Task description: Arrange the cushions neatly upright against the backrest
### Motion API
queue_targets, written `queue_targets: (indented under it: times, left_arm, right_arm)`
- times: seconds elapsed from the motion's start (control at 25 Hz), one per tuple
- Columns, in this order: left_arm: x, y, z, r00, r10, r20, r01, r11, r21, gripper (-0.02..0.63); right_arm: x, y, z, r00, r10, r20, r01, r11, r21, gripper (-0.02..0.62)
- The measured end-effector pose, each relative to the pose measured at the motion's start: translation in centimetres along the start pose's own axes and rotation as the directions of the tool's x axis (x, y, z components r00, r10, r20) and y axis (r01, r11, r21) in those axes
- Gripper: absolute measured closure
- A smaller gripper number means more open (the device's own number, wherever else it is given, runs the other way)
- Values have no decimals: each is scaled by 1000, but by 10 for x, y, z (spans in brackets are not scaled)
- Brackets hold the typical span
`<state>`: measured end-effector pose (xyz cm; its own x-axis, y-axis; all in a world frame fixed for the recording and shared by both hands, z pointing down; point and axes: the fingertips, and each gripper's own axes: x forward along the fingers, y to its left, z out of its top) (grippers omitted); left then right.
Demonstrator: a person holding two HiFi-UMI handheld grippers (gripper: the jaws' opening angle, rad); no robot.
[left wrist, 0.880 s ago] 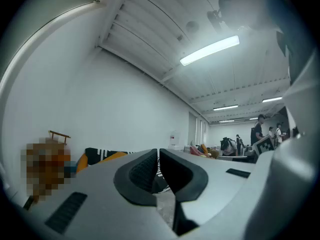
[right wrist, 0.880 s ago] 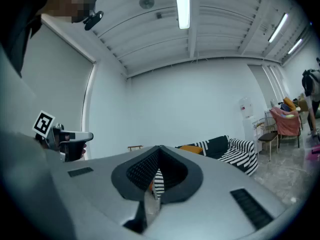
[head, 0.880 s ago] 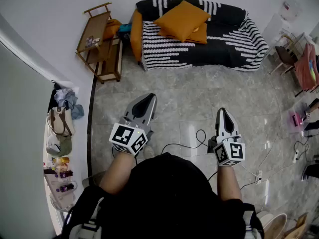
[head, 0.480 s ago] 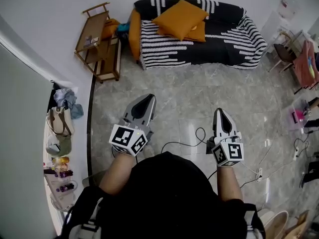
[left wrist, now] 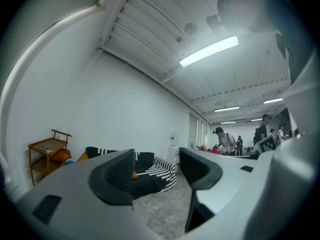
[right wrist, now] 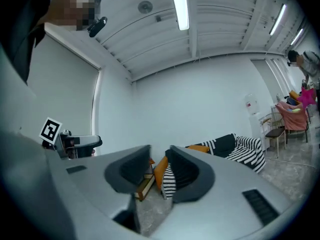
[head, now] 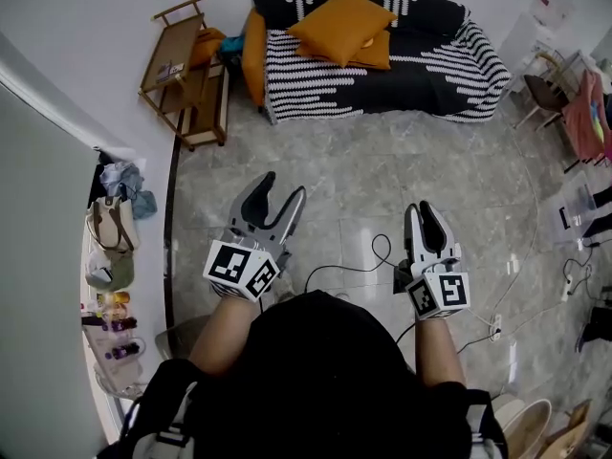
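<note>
Two orange cushions [head: 339, 25] lie flat and overlapping on the sofa [head: 430, 65] seat, toward its left end, not upright against the backrest. A third cushion [head: 253, 51] stands at the left arm. A wooden shelf [head: 182, 79] sits just beside that end. Bare floor [head: 382, 165] runs open from the sofa's front edge to both grippers, well apart from it. The left gripper [head: 283, 187] has its jaws apart and empty. The right gripper [head: 421, 210] has its jaws all but together, also empty. A cable [head: 375, 252] loops on the floor between them.

light: bright, even, ceiling tubes [left wrist: 209, 51] | glare: floor [head: 363, 247] sheen | edges: fisheye warp, dark vignette
</note>
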<state>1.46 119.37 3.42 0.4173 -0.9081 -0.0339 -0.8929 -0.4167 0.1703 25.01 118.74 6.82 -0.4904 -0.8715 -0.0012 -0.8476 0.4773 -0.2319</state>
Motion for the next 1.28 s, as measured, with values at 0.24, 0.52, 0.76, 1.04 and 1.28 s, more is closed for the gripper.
queue_targets:
  times: [0.24,0.52,0.76,1.04,1.28]
  left_arm:
    - [2,-22,-7,1000,9,-5,-9,1000,-4,276]
    - [7,-34,-17,999,12,-36,-12,1000,6,276]
    - [37,17,-15,999,33,-21,-33,999,3,276]
    - [111,95,4,1000,-22,18,22,1000,7,276]
    - [146,174,25,999,-16,34,15,1000,17,276]
  right_arm:
    - [-17,-1,6,999,40,33,-39,999,-16,270]
    - [-13,-8,-7,997,82,15,-82,996,30,252]
    - [34,-13,-14,998,60,4,-60,997,38,253]
    - [132,-20,4,999,-1,32,1,1000,10,253]
    - [221,-9,9,1000,-5,29,5,1000,-10,258]
